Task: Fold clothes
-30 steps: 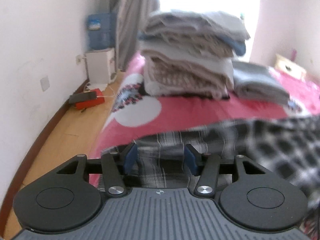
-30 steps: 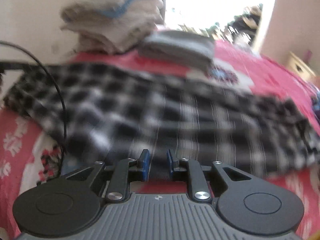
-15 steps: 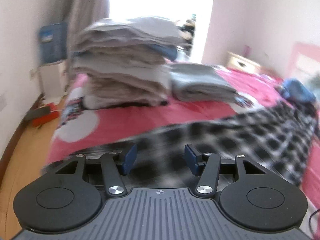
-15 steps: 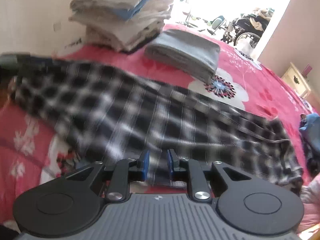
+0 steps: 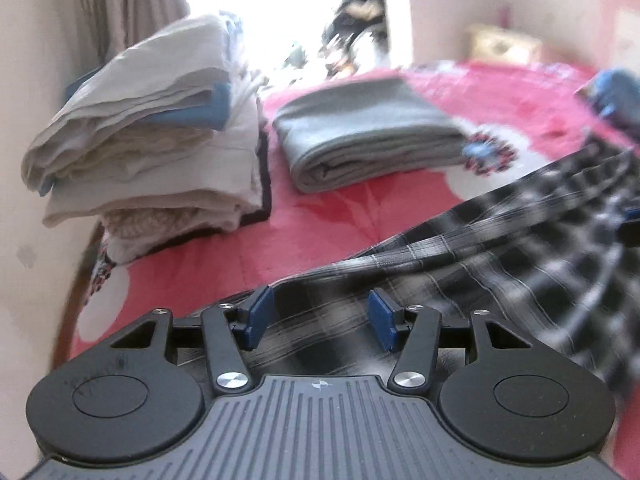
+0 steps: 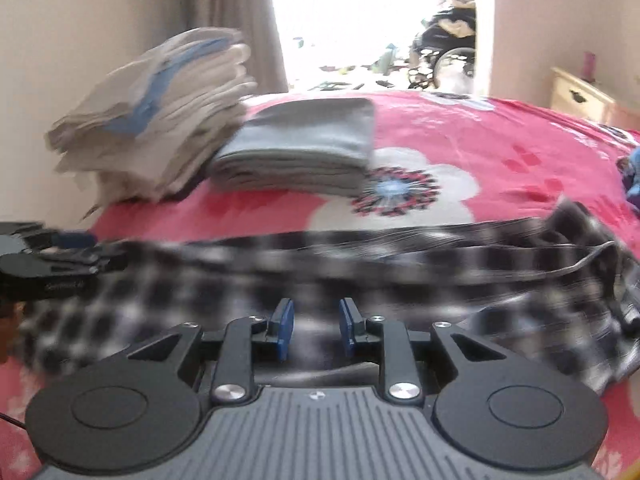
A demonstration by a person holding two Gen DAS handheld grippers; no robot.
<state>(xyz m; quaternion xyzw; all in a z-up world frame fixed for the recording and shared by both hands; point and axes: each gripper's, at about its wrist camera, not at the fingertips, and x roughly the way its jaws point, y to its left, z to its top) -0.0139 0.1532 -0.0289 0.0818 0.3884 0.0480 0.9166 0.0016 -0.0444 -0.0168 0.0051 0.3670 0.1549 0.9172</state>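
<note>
A black-and-white plaid garment (image 5: 500, 264) lies spread across the pink flowered bedcover (image 5: 332, 216), blurred by motion. My left gripper (image 5: 320, 316) is open wide just over the garment's left end, with plaid cloth showing between and under its blue pads. In the right wrist view the garment (image 6: 400, 276) stretches from left to right with a fold along its far edge. My right gripper (image 6: 315, 326) hovers at its near edge, jaws a little apart with cloth seen in the gap. The left gripper (image 6: 60, 252) shows at that view's left edge.
A tall stack of folded pale laundry (image 5: 152, 148) stands at the bed's far left by the wall. A folded grey item (image 5: 368, 136) lies beside it. A blue garment (image 5: 616, 96) is at the far right. A wooden nightstand (image 6: 580, 96) and a bright doorway lie behind the bed.
Both grippers swung toward the far side of the bed, and the plaid garment shifted with a fold along its far edge. The right gripper's fingers have parted slightly. The left stayed open.
</note>
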